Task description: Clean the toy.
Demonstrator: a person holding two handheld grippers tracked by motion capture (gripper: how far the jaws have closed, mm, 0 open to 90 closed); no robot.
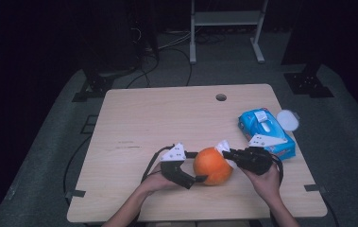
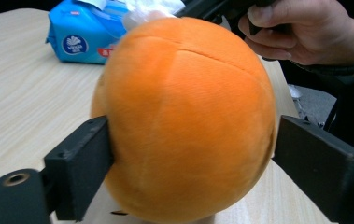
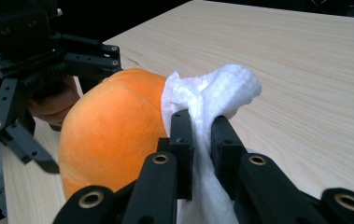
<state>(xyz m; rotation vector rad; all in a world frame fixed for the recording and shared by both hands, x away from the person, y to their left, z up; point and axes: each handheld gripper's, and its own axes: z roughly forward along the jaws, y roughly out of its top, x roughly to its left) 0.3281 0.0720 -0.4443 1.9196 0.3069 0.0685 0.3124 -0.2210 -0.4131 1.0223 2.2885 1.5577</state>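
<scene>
Orange (image 1: 212,165) near the table's (image 1: 134,118) front edge, braced by left gripper (image 1: 193,179), right gripper (image 1: 227,154) pinching tissue (image 3: 212,100): wipe gently, don't roll it.

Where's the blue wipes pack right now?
In the high view, the blue wipes pack lies near the table's right edge, just beyond the right claw.

Blue tissue pack (image 1: 266,131) and white round lid (image 1: 287,120) near table (image 1: 167,118) edge.
</scene>
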